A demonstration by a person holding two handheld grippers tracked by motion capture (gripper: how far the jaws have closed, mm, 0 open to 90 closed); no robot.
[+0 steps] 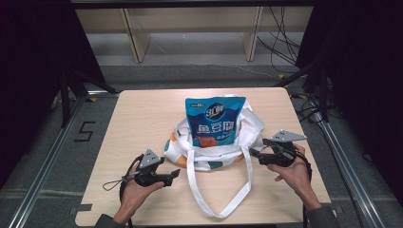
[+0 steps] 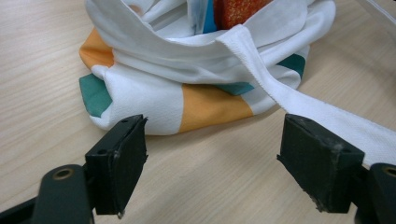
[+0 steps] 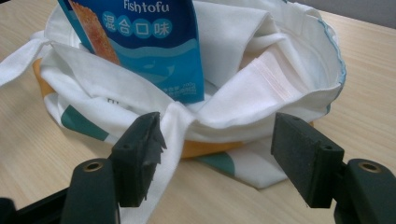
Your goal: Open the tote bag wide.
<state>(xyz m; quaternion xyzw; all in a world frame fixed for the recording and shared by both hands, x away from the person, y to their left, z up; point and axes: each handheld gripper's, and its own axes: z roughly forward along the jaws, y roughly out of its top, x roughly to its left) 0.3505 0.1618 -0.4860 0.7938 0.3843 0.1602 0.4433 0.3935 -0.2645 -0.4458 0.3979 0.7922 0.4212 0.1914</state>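
The left gripper (image 1: 174, 175) is hovering low over the counter (image 1: 142, 118) with its jaws spread and nothing between them; in the left gripper view (image 2: 212, 158) the bare wood is showing in the gap, and the tote bag (image 2: 187, 88) is lying straight ahead, just beyond the pads, with one white strap (image 2: 327, 116) running past the far jaw. The right gripper (image 1: 255, 154) is standing at the opposite side of the bag, its jaws also spread; in the right gripper view (image 3: 217, 154) a strap is draping down just beside the near jaw, possibly brushing it, though the angle is leaving that unclear, and neither pad is pressing on cloth. Between the two grippers the bag (image 1: 214, 147) is slumping open in the middle of the counter, with the blue fish tofu packet (image 1: 215, 121) standing upright inside it, its long axis pointing up. The bag's looped handles (image 1: 223, 199) are trailing toward the person. Both grippers are flanking the bag; the right one is looking slightly nearer the rim, so a grab at the bag's mouth would be turning on reaching inward from each side
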